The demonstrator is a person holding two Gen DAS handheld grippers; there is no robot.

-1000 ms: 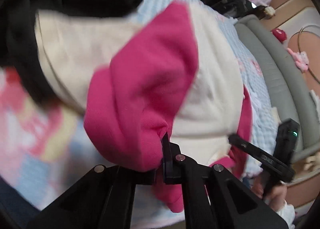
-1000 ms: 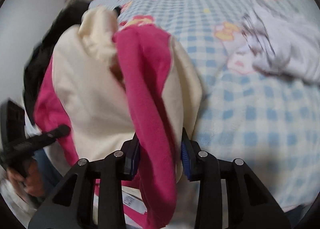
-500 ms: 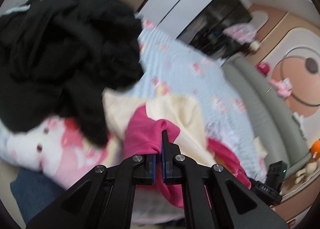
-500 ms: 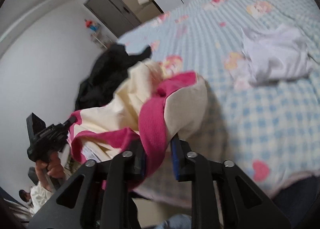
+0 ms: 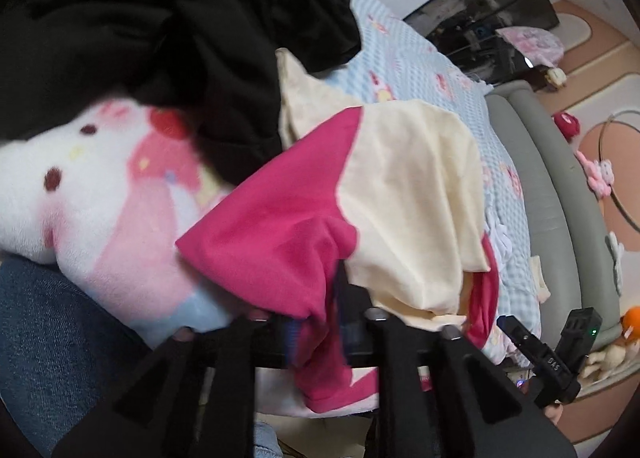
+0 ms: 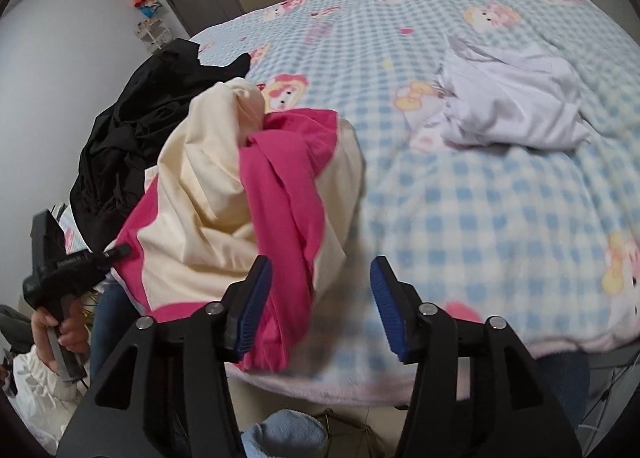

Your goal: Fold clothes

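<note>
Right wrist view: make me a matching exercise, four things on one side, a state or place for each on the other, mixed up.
Things:
1. right gripper
2. pink and cream garment
3. white garment
4. black clothes

States:
A. crumpled alone on the checked blanket
B. open, fingers apart
C. heaped behind the pink and cream one
D. bunched at the bed's near edge

Pairs: 1-B, 2-D, 3-A, 4-C

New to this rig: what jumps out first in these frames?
The pink-and-cream top, bunched at the near edge of the checked blanket, with the left gripper clamped on its pink fabric and the right gripper open beside it. Behind it lies a heap of black clothes, and to the right a crumpled white garment.
</note>
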